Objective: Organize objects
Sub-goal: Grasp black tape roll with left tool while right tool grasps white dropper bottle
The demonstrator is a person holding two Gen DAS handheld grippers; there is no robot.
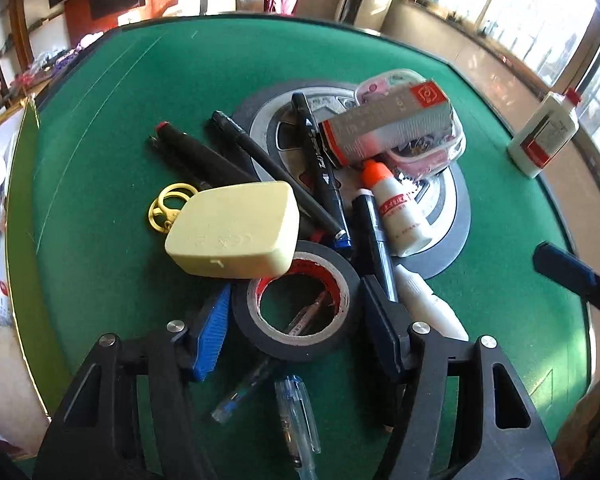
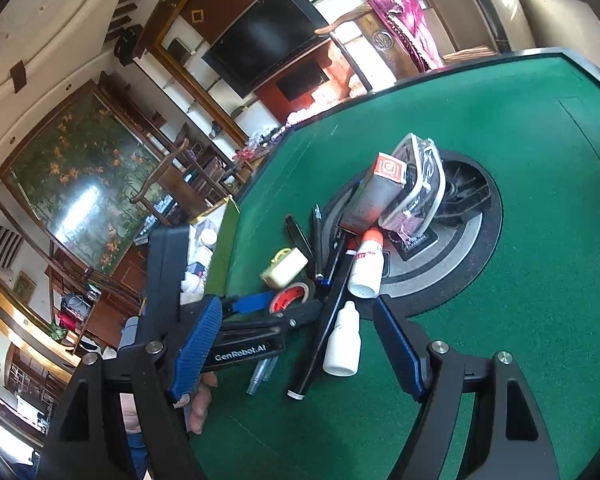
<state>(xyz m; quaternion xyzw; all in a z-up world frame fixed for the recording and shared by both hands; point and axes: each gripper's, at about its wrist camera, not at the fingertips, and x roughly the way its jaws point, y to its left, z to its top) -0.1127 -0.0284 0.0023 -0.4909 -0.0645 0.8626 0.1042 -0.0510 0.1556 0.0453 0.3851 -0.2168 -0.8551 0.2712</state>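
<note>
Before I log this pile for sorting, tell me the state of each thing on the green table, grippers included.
left gripper: open, its fingers either side of the tape roll.
right gripper: open, nothing held.
black tape roll: lying flat, a pen under it.
yellow case: resting on the pens, its edge over the roll.
orange-capped bottle: capped, lying down.
white dropper bottle: capped, lying down.
grey carton: closed, atop the clear box.

On the green felt table (image 1: 112,128) lie one cream rounded block (image 1: 232,232) with a yellow clasp, one roll of black tape (image 1: 296,304) with a red core, one grey-and-red carton (image 1: 388,124), one clear plastic pack (image 1: 432,152), four white bottles, one of them orange-capped (image 1: 396,208), about four dark markers and two clear ballpoint pens (image 1: 296,416).
</note>
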